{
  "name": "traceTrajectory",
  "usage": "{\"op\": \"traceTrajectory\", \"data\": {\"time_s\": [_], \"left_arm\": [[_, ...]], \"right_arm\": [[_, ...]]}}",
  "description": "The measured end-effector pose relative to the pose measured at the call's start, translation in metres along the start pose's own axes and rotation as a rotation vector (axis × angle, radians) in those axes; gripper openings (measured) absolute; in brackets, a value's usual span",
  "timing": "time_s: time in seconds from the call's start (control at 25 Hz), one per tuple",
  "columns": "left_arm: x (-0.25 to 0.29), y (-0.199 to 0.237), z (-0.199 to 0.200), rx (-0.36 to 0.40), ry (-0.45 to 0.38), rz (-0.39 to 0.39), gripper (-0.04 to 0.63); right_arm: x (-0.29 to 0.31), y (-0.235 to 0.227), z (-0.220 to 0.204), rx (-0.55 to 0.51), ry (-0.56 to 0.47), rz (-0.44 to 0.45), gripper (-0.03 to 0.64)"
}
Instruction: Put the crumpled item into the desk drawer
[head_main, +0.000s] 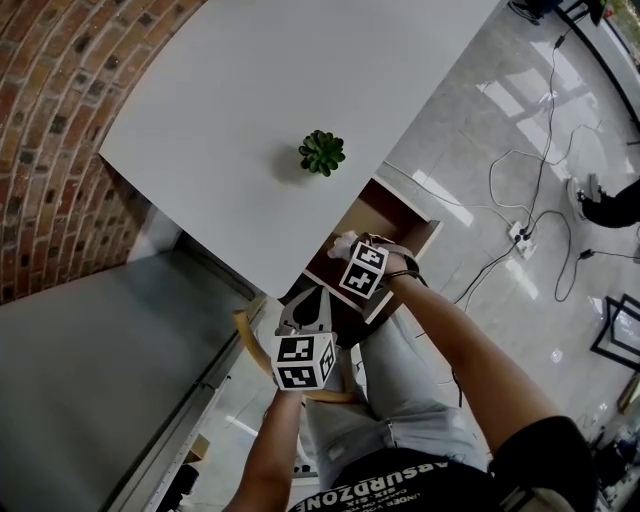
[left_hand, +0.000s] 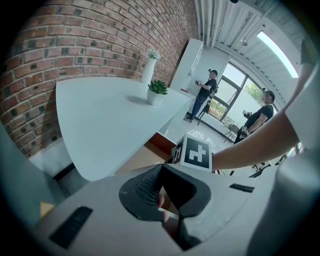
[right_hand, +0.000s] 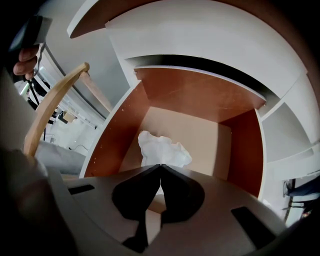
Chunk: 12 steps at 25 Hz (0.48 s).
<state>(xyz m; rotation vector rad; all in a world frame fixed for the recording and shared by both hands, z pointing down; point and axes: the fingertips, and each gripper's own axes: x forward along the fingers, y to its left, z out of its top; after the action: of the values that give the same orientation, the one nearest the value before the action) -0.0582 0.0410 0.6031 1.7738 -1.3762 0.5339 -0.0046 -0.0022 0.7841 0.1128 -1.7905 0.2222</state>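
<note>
In the head view, the right gripper (head_main: 350, 247) hangs over the open drawer (head_main: 405, 215) under the white surface (head_main: 250, 100). The left gripper (head_main: 303, 312) sits outside the drawer. In the left gripper view, its jaws are pressed together, holding nothing. In the right gripper view, the jaws seem to pinch the crumpled item (right_hand: 162, 150) at their tips, just above the drawer floor.

Crumpled paper (right_hand: 162, 148): lower part was hidden behind the shut jaws of right gripper (right_hand: 160, 165). Head view: drawer (head_main: 398, 215) was mostly covered by desk top (head_main: 250, 130) and that gripper. Two people (left_hand: 206, 92) by the windows were too small to detail.
</note>
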Motion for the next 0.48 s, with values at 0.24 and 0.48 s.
{"op": "traceTrajectory", "data": {"time_s": [0.24, 0.48], "left_arm": [[0.003, 0.0, -0.001, 0.001, 0.011, 0.003, 0.006], [0.006, -0.004, -0.006, 0.012, 0.025, -0.001, 0.006]], "right_arm": [[0.007, -0.001, 0.003, -0.031, 0.024, 0.012, 0.0], [0.016, -0.001, 0.003, -0.047, 0.04, 0.028, 0.0]]}}
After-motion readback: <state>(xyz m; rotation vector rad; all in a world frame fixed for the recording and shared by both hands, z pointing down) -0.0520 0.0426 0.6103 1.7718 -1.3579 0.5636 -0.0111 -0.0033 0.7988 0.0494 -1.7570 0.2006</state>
